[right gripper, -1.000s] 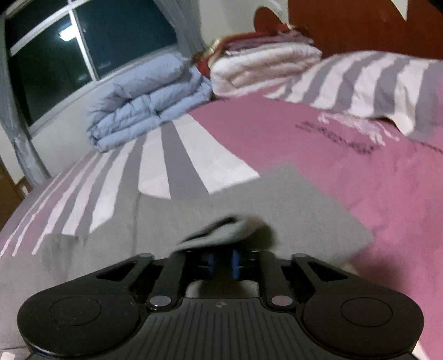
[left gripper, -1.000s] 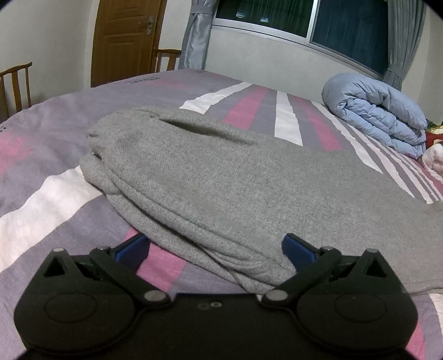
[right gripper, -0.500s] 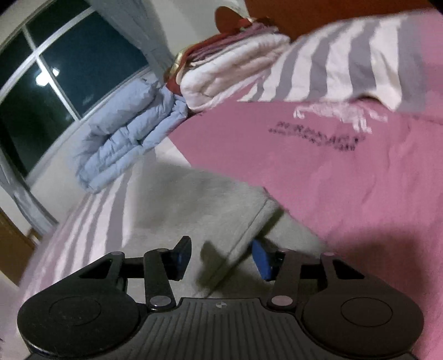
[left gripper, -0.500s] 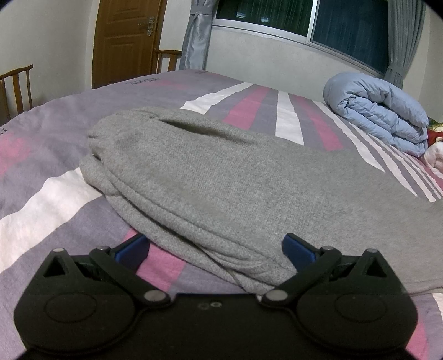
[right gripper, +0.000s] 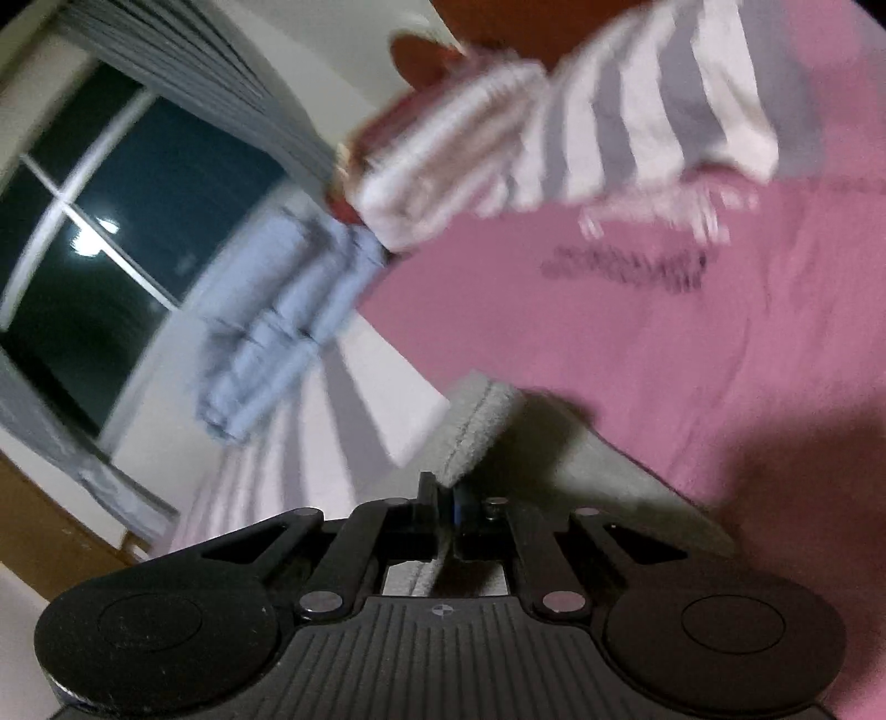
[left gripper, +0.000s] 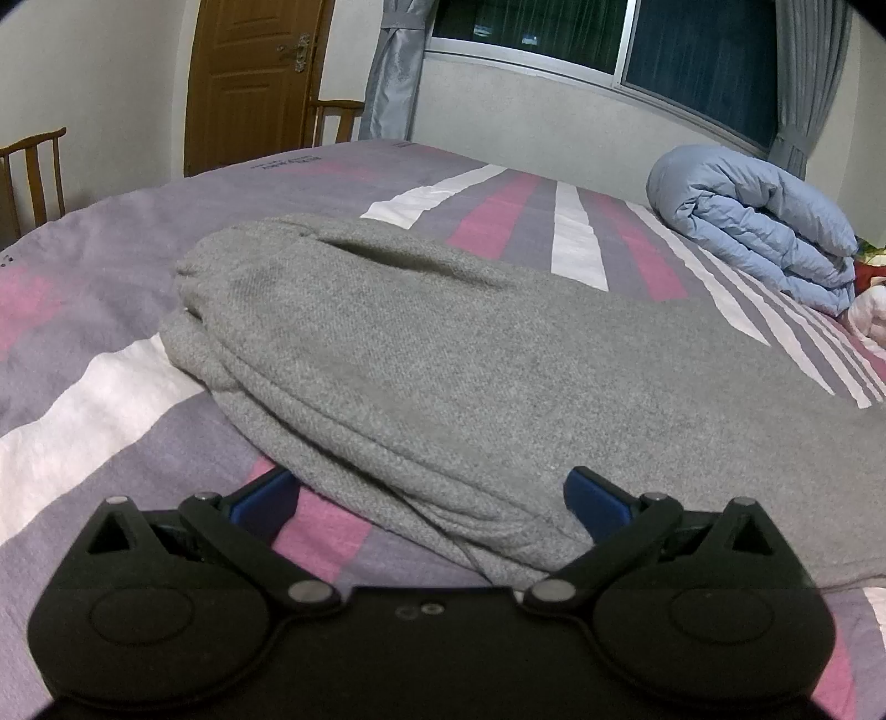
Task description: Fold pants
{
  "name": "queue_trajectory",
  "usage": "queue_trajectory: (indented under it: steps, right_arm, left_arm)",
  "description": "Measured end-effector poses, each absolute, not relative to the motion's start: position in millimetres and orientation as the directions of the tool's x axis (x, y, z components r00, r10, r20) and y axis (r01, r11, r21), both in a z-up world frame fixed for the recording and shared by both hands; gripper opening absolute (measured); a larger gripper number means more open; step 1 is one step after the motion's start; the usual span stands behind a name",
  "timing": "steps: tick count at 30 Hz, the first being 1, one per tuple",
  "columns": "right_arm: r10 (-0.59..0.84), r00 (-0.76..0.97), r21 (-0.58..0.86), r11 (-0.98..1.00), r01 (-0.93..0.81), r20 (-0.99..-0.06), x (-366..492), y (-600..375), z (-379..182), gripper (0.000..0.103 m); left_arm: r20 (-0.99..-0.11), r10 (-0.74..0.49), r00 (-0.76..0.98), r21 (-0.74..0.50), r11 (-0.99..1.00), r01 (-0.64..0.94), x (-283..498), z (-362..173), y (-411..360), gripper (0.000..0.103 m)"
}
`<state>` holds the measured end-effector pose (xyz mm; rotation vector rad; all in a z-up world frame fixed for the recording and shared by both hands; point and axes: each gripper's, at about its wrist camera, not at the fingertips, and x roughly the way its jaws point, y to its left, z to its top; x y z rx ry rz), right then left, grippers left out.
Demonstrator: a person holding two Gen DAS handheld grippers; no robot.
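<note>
left wrist view: grey pants (left gripper: 443,360) lie flat on the bed (left gripper: 111,399), doubled over, knit with a fine nubbly weave, soft and thick. rounded fold at the far left end, layered edges stacked along the near side, a shallow dark crease near the far top. left gripper (left gripper: 429,495) low over the bed at the near edge of the pants; blue-padded fingers (left gripper: 595,495) spread wide, one either side of the cloth's near edge, gripping nothing. whether the pads touch the cloth, cannot tell. bedsheet is smooth cotton, striped purple, pink and white. blue quilt (left gripper: 758,227), puffy, folded in a rolled stack, sits at the far right of the bed. behind: wooden door (left gripper: 249,83), chair (left gripper: 33,171), grey curtain (left gripper: 393,66), dark window (left gripper: 637,50).

right wrist view: heavy motion blur, frame tilted. right gripper (right gripper: 446,507) with fingers closed together on a hemmed corner of the pants (right gripper: 476,432); stitched hem line visible, the cloth rises off the bed from the pinch, a second grey layer lying flat to the right beneath it. pink sheet (right gripper: 609,332) beyond carries dark printed lettering, unreadable. striped pillow (right gripper: 637,111) at top, folded pale blankets (right gripper: 443,155) beside it, the blue quilt (right gripper: 288,327) further left under the window (right gripper: 111,232).
</note>
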<state>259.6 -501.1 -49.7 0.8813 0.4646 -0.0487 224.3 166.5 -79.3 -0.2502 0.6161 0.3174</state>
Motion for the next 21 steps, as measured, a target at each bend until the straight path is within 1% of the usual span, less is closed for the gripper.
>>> queue_trajectory:
  steps: [2,4,5,9,10,13,16,18,21]
  right_arm:
    - [0.123,0.897,0.723,0.642,0.254,-0.425,241.5,-501.0,-41.3,0.005]
    - [0.105,0.889,0.716,0.637,0.284,-0.446,230.2,-500.3,-45.1,0.005]
    - [0.091,0.881,0.693,0.657,0.298,-0.465,227.8,-500.0,-49.7,0.005]
    - [0.11,0.834,0.709,0.592,0.382,-0.541,227.2,-507.2,-81.8,0.005]
    - [0.113,0.829,0.714,0.58,0.392,-0.547,226.6,-507.5,-85.6,0.005]
    - [0.104,0.844,0.729,0.566,0.384,-0.526,220.5,-507.0,-86.1,0.005]
    - [0.099,0.844,0.708,0.601,0.371,-0.527,216.4,-503.8,-82.4,0.005]
    - [0.099,0.857,0.723,0.591,0.359,-0.506,210.6,-503.8,-78.3,0.005]
    - [0.097,0.843,0.69,0.627,0.361,-0.529,213.2,-500.9,-80.6,0.005]
  left_arm:
    - [-0.599,0.214,0.771,-0.137,0.922,-0.362,224.5,-79.2,166.9,0.097]
    - [-0.598,0.211,0.773,-0.142,0.922,-0.361,224.2,-79.3,167.6,0.097]
    - [-0.598,0.21,0.773,-0.143,0.922,-0.361,223.5,-79.5,167.5,0.097]
    - [-0.598,0.21,0.774,-0.144,0.921,-0.361,223.7,-79.4,167.8,0.097]
    - [-0.598,0.21,0.773,-0.144,0.921,-0.361,223.4,-79.4,167.4,0.097]
    - [-0.598,0.21,0.774,-0.144,0.921,-0.361,222.3,-79.2,166.7,0.097]
    - [-0.597,0.211,0.774,-0.143,0.922,-0.361,222.0,-79.0,166.4,0.097]
    - [-0.597,0.21,0.774,-0.144,0.922,-0.361,221.6,-78.8,166.4,0.097]
    - [-0.597,0.211,0.774,-0.143,0.922,-0.361,221.8,-78.7,166.0,0.097]
